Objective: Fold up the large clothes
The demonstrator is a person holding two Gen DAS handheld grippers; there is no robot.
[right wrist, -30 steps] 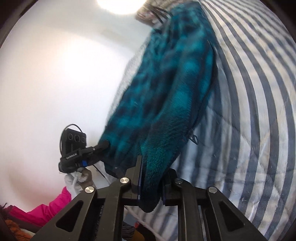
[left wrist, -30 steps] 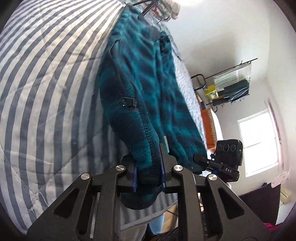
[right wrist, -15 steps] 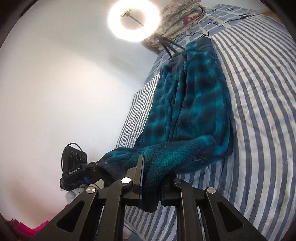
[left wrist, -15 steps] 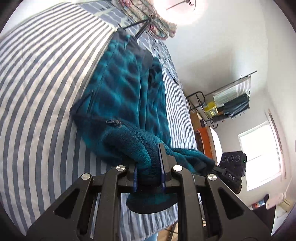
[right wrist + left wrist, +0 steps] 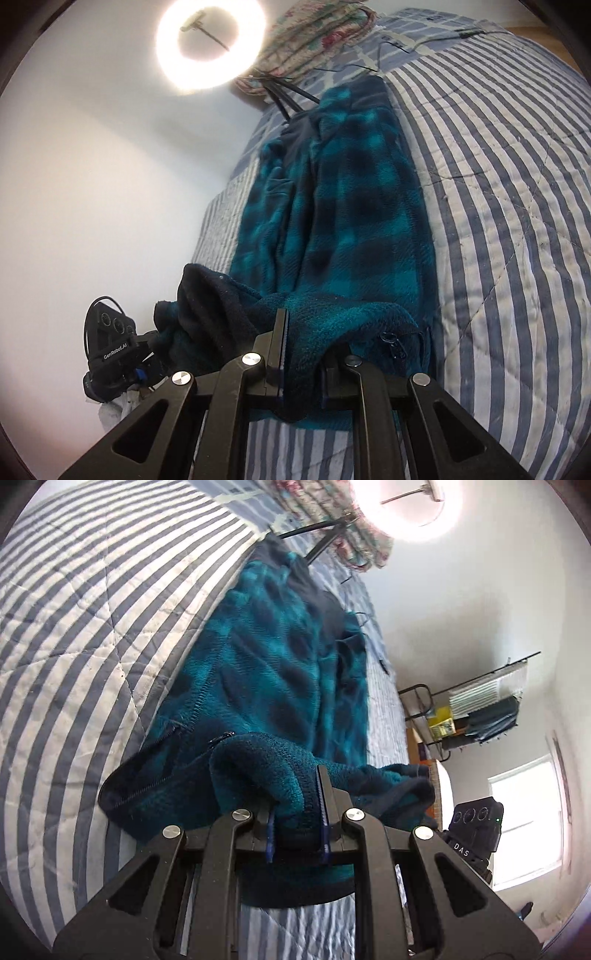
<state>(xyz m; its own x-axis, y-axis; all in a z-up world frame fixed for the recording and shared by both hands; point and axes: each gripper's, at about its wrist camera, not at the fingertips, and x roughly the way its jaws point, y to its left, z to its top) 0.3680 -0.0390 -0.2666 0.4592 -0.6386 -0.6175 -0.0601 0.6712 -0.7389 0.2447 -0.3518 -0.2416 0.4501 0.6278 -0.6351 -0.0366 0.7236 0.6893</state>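
The striped quilt (image 5: 92, 635) now carries most of the teal plaid fleece jacket (image 5: 273, 672), which hung stretched a second ago and lies lengthwise near the quilt's side edge. Its hem, bunched and lifted, rides forward over the body: the fold is beginning. The left gripper (image 5: 295, 823) and right gripper (image 5: 301, 365) each stay clamped on a hem corner.

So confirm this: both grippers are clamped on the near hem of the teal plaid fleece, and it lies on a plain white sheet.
Not quite. The left gripper and right gripper do clamp the fleece, but it lies on a blue-and-white striped quilt, not a plain white sheet. The right wrist view shows the stripes clearly.
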